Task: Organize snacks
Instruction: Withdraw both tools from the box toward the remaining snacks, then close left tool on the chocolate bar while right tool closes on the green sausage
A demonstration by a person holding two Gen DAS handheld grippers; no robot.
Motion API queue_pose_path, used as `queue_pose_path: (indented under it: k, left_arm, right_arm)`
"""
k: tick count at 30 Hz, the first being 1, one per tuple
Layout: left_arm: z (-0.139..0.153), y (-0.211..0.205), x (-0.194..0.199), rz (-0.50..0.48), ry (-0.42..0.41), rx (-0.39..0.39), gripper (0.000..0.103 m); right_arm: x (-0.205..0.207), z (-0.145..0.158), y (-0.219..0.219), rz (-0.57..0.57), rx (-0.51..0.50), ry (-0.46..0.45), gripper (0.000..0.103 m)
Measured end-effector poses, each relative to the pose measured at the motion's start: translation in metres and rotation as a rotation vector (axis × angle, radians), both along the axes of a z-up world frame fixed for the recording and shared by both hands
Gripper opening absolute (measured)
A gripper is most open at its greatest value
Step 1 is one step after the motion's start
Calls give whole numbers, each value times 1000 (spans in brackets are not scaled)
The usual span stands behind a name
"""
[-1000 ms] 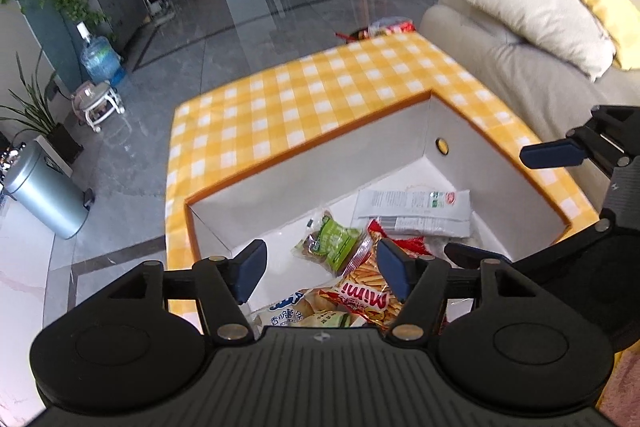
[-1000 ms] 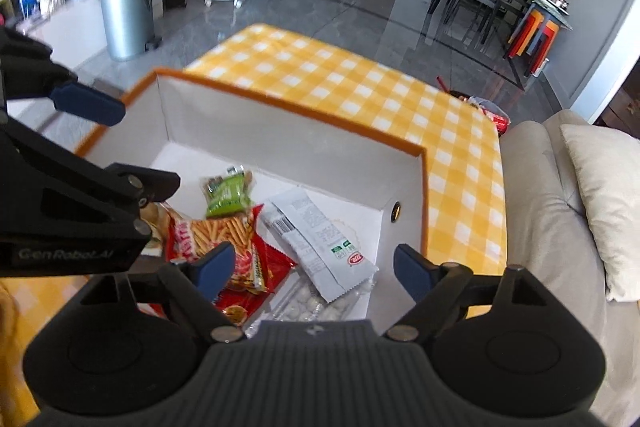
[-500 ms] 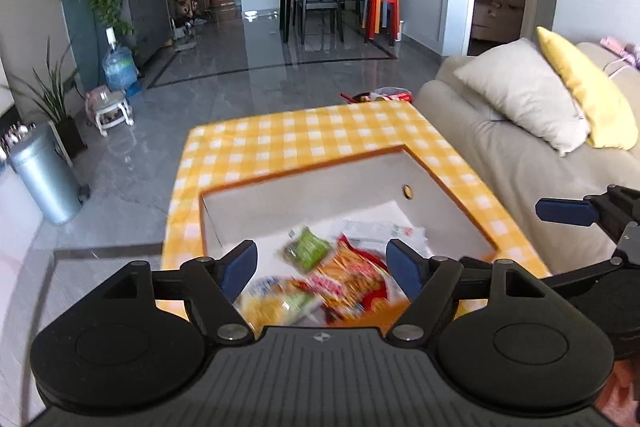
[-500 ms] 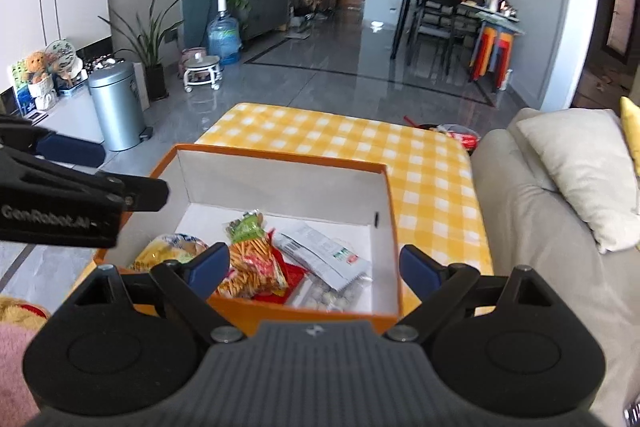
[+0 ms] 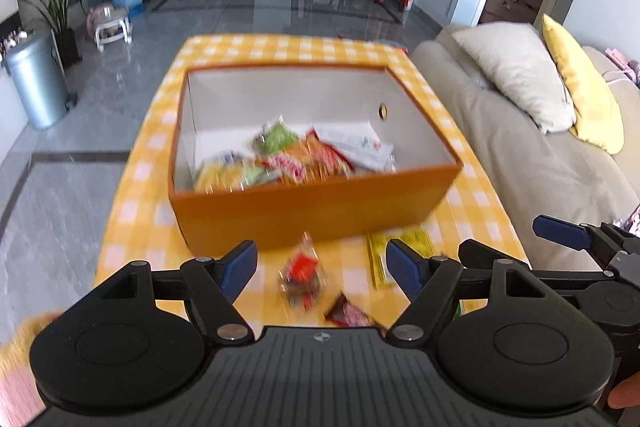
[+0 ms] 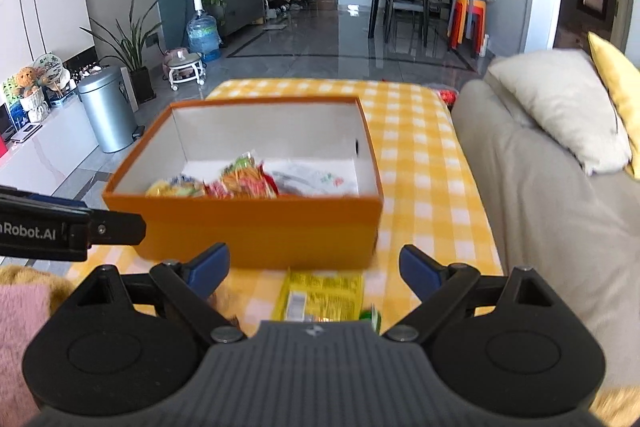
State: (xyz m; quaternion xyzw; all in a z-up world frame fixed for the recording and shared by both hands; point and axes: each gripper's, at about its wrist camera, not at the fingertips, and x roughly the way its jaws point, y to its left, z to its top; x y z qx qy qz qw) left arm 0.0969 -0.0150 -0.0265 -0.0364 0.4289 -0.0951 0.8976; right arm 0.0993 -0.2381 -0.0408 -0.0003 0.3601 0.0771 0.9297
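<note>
An orange box (image 5: 304,205) (image 6: 260,231) stands on the yellow checked table and holds several snack packets (image 5: 288,159) (image 6: 244,181). In front of the box, loose on the cloth, lie a clear packet with red contents (image 5: 302,277), a dark red packet (image 5: 352,315) and a yellow packet (image 5: 400,247) (image 6: 320,297). My left gripper (image 5: 322,269) hangs open over the clear packet, holding nothing. My right gripper (image 6: 314,267) is open above the yellow packet, also empty. The right gripper's blue finger (image 5: 560,231) shows at the right edge of the left wrist view.
A beige sofa (image 6: 552,207) with cushions runs along the table's right side. A metal bin (image 6: 106,115), a water bottle and plants stand on the floor at left. Pink and yellow fabric (image 6: 24,315) lies near the table's front left corner.
Both grippers have pulled back from over the box's inside to the near side of the box. The loose packets on the cloth have come into view. The left jaws have widened.
</note>
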Motion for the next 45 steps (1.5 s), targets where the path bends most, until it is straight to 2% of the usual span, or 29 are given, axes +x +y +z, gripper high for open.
queue_pose_path:
  k: [5, 8, 10, 16, 19, 30, 37, 42, 44, 45]
  left_arm:
    - [-19, -10, -10, 0, 81, -28, 84]
    - [-31, -16, -12, -3, 131, -52, 81]
    - [-38, -21, -11, 1, 162, -66, 79]
    - [-62, -30, 1, 45, 268, -113, 73]
    - [-75, -37, 9, 61, 323, -107, 68]
    - [-116, -54, 28, 206, 460, -98, 67]
    - [-130, -58, 33, 259, 485, -85, 67]
    - [-129, -68, 35, 225, 456, -33, 67]
    - [-129, -72, 35, 189, 450, -2, 60]
    - [-129, -74, 35, 169, 447, 13, 53]
  right_arm:
    - [-14, -21, -12, -9, -16, 23, 87]
    - [-20, -34, -16, -4, -32, 50, 80]
    - [-22, -41, -19, -3, -38, 68, 79]
    - [-11, -61, -31, -29, -19, 146, 62]
    - [-5, -71, -35, -39, 4, 185, 57]
    - [21, -101, -40, -45, 55, 273, 42]
    - [32, -119, -41, -40, 71, 331, 36]
    - [37, -126, -42, -47, 70, 334, 33]
    - [39, -127, -42, -44, 62, 323, 31]
    - [40, -127, -41, -40, 56, 320, 31]
